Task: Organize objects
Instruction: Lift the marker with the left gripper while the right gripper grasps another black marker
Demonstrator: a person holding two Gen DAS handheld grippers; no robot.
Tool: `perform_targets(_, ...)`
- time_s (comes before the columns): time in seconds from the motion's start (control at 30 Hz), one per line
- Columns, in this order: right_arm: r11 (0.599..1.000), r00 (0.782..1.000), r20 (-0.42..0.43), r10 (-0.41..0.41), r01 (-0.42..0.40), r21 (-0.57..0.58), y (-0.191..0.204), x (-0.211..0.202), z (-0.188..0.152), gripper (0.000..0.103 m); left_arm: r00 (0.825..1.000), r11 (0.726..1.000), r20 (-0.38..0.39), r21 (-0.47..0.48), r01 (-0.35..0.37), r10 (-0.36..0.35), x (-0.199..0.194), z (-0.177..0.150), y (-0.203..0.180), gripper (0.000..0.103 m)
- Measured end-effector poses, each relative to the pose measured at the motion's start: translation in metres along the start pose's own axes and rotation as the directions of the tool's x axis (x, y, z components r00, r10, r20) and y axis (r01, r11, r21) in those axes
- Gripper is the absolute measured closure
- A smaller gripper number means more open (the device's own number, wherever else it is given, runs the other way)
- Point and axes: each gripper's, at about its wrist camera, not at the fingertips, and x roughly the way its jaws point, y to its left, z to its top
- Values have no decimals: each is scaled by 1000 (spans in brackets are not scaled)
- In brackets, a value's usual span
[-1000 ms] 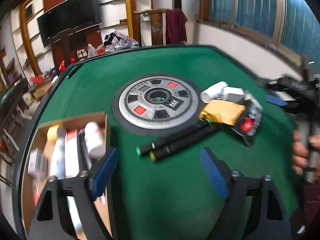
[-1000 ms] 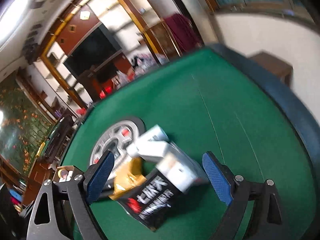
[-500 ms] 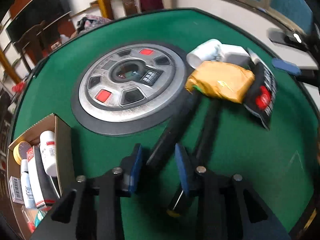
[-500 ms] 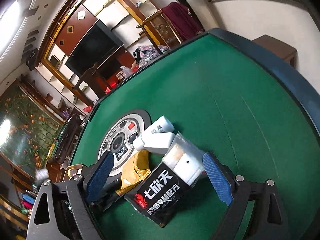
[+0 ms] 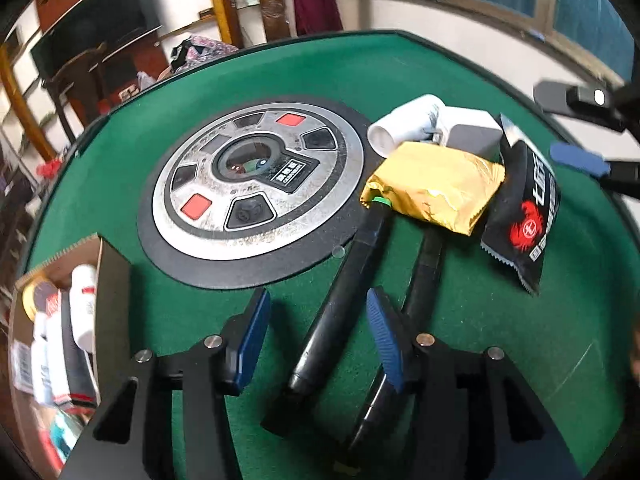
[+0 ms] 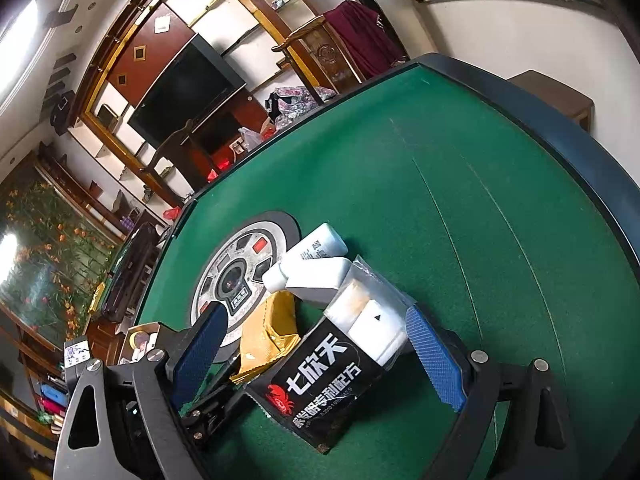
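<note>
My left gripper (image 5: pixel 318 330) is open, its jaws either side of a black marker with a green cap (image 5: pixel 344 292) that lies on the green felt; they do not touch it. A second black marker (image 5: pixel 424 276) lies just right of the right finger. A gold packet (image 5: pixel 436 186), a black pouch with a red crab logo (image 5: pixel 524 208) and white bottles (image 5: pixel 408 124) lie beyond. My right gripper (image 6: pixel 316 354) is open around the black pouch (image 6: pixel 320 384), which shows white contents at its top.
A cardboard box (image 5: pixel 104 276) with bottles and tubes stands at the left. A round grey and black console (image 5: pixel 256 188) sits in the middle of the green table (image 6: pixel 460 184). The table's dark padded rim (image 6: pixel 560 136) runs at the right.
My left gripper's jaws have widened around the green-capped marker since half a second ago, and the view has pulled back a little. My right gripper has moved closer over the black pouch.
</note>
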Motion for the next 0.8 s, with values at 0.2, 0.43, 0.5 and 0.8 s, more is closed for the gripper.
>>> perform_targets(0.2, 999, 1000, 3, -28, 29, -22, 3, 3, -1, 9, 997, 996, 4, -56, 71, -71, -15, -18, 0, 89)
perform_targets(0.43, 991, 998, 24, -58, 60, -117, 21, 5, -7, 9, 987, 980, 155, -186, 70, -41, -81, -57, 22, 89)
perform_targets(0.5, 982, 995, 44, -84, 90, -167, 28, 6, -12, 9, 977, 975, 212, -212, 64, -18, -109, -71, 29, 89)
perform_targets(0.8, 970, 990, 103, -94, 115, -216, 66, -25, -50, 9, 943, 942, 333, -317, 112, 0, -166, -117, 76, 89)
